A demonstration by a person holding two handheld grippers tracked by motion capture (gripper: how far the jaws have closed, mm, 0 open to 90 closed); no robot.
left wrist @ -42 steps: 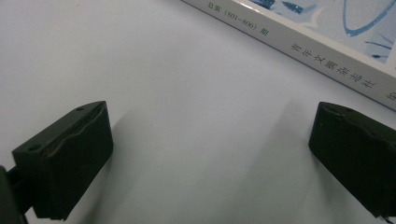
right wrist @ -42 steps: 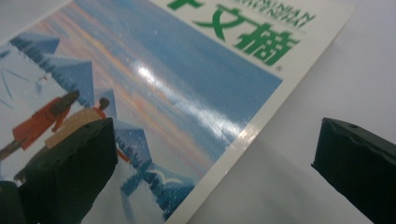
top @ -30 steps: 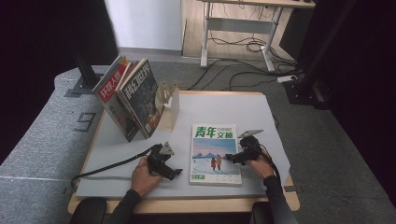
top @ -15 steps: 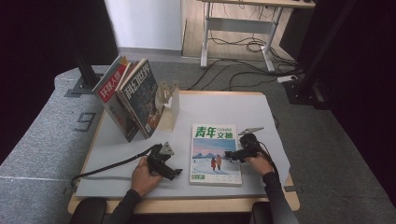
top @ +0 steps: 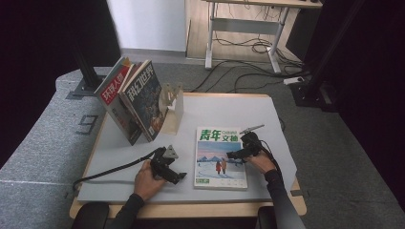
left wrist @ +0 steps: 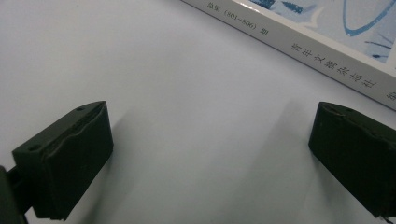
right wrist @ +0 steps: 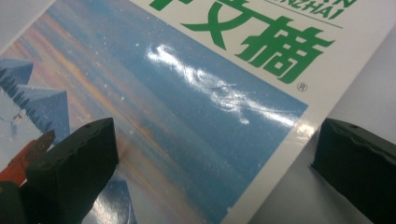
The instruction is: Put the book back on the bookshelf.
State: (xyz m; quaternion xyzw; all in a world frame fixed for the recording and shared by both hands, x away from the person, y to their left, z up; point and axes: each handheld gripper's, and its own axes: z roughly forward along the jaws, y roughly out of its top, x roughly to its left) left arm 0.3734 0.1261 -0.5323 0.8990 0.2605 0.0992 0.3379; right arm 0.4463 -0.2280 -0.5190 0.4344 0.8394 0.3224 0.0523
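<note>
Table [top: 215, 107], grey top. A magazine [top: 219, 157] lies flat near the front edge, cover up, green title characters at the top, a snow scene below.

Right gripper [top: 234, 154] sits over the magazine's right edge, pointing left across the cover, held by the right hand [top: 258, 161]. In the right gripper view the jaws stand wide apart and grip nothing; one jaw hangs over the blue sky of the cover [right wrist: 196, 116], the other just past the magazine's edge over the bare table [right wrist: 359, 84].

Left gripper [top: 179, 177] rests low on the table just left of the magazine, in the left hand [top: 145, 177], cable [top: 110, 168] trailing off to the left. In the left gripper view the jaws are spread wide, nothing between them but table [left wrist: 163, 107]; the magazine's white spine [left wrist: 299, 49] runs across the upper right, near but apart from the jaws.

At the back left, two more magazines [top: 131, 102] stand tilted against a clear stand [top: 172, 107]
</note>
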